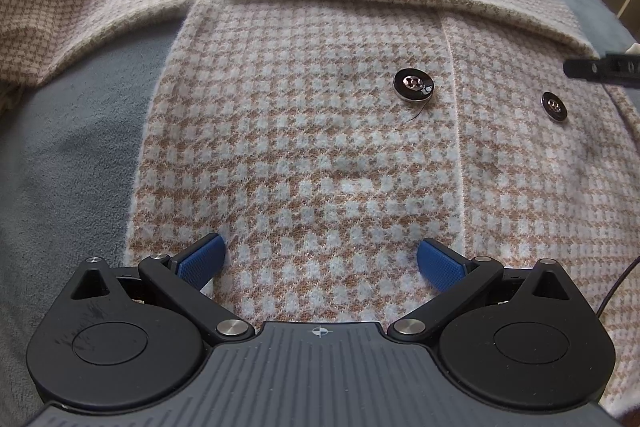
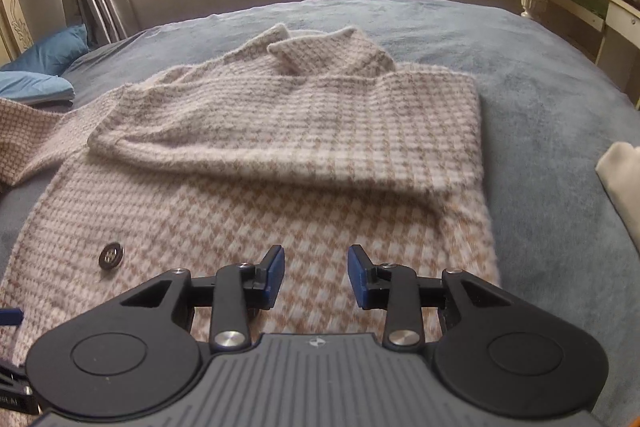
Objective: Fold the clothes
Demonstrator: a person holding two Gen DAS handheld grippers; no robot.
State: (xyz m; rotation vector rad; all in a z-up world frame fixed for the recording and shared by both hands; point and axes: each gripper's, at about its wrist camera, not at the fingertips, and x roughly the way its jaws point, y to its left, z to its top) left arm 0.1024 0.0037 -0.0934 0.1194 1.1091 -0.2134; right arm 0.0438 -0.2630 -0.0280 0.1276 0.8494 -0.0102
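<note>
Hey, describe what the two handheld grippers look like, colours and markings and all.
Both the left gripper and right gripper match: black linkage arms with silver pivot screws, textured blue finger pads, round black housings, and a ribbed grey body with a small crosshair mark.

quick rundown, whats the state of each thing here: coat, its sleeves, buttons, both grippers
coat: spread flat on the blue blanket, front up
right-side sleeve: folded across the chest
other sleeve: still spread out to the side, unfolded
collar: turned up, rumpled
buttons: two showing, a loose thread under one
left gripper: open, low over the coat, holding nothing
right gripper: open, nothing between its pads
</note>
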